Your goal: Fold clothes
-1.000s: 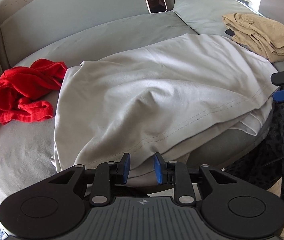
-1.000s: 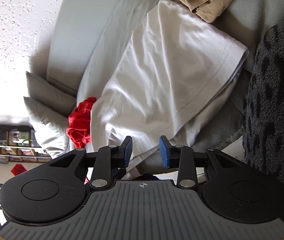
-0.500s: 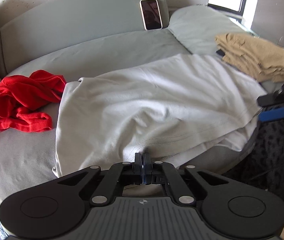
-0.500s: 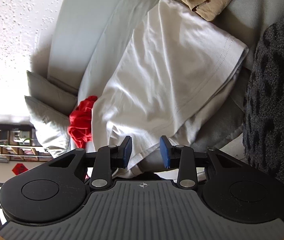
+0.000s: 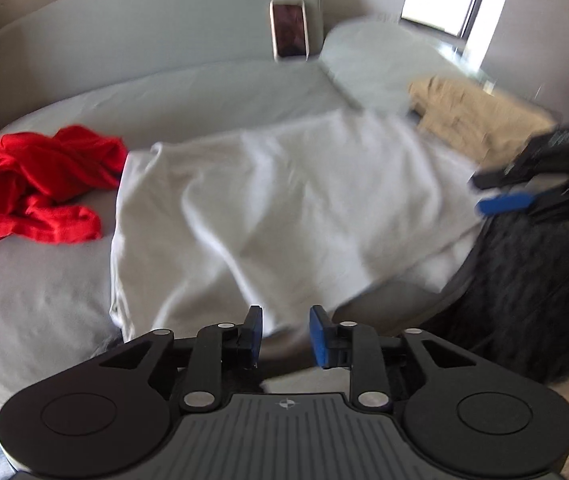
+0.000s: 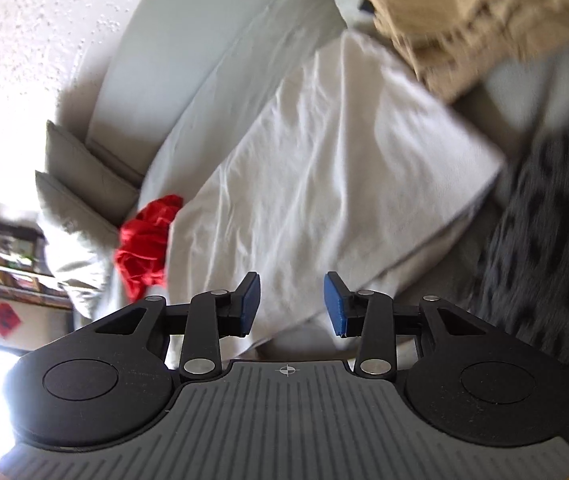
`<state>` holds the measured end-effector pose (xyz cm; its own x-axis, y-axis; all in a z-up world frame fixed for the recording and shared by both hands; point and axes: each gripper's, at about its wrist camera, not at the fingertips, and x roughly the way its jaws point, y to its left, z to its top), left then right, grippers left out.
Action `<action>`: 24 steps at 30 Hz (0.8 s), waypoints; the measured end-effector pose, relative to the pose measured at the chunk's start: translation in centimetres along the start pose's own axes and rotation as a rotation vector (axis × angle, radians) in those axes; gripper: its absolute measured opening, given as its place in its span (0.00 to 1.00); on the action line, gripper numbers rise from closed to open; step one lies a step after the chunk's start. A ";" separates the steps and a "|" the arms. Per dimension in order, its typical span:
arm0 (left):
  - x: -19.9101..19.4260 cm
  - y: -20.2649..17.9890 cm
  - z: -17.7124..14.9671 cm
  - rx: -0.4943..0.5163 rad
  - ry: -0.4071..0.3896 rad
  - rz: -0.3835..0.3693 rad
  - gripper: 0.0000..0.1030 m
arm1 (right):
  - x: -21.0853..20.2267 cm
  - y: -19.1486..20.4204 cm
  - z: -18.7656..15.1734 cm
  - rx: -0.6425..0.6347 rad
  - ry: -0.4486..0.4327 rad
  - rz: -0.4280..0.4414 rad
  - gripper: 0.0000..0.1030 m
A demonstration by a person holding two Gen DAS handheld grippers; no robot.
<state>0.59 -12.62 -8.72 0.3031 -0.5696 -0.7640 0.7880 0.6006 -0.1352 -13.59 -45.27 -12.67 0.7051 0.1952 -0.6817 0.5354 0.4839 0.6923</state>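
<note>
A white shirt [image 5: 284, 208] lies folded across the grey sofa seat [image 5: 36, 292], its near edge hanging over the front; it also shows in the right wrist view [image 6: 324, 184]. My left gripper [image 5: 284, 332] is open and empty just before the shirt's near edge. My right gripper [image 6: 291, 304] is open and empty above the shirt's near edge; it appears in the left wrist view [image 5: 504, 192] at the shirt's right end. A crumpled red garment [image 5: 40, 188] lies to the left and also shows in the right wrist view [image 6: 144, 244].
A folded tan garment [image 5: 476, 116] rests at the sofa's right end. A phone [image 5: 289, 28] leans on the backrest. A dark spotted blanket [image 5: 524, 292] hangs at the right. Cushions [image 6: 80, 184] stand at the far end.
My left gripper shut half a second ago and has opened again, drawing back a little. My right gripper moved closer over the shirt and stays open. Both views are motion-blurred.
</note>
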 end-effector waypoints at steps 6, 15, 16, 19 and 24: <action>5.0 3.7 1.1 -0.158 0.126 0.187 0.17 | 3.3 1.6 3.3 -0.296 -0.060 -0.343 0.40; 4.5 1.5 2.1 0.051 0.270 0.347 0.19 | 4.0 0.1 4.2 -0.423 0.126 -0.592 0.19; 3.4 1.5 2.2 0.056 0.245 0.339 0.21 | 3.5 0.3 4.2 -0.415 0.127 -0.590 0.23; 0.0 2.6 2.7 -0.021 0.124 0.250 0.31 | 1.1 1.6 3.7 -0.366 0.102 -0.497 0.52; -3.6 6.5 6.1 -0.296 -0.056 0.198 0.40 | -3.3 5.4 5.2 -0.290 -0.009 -0.232 0.52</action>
<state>7.91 -10.07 -3.05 0.4701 -0.4511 -0.7587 0.5245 0.8341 -0.1710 -10.56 -47.71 -5.46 0.5854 0.0453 -0.8095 0.5280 0.7364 0.4231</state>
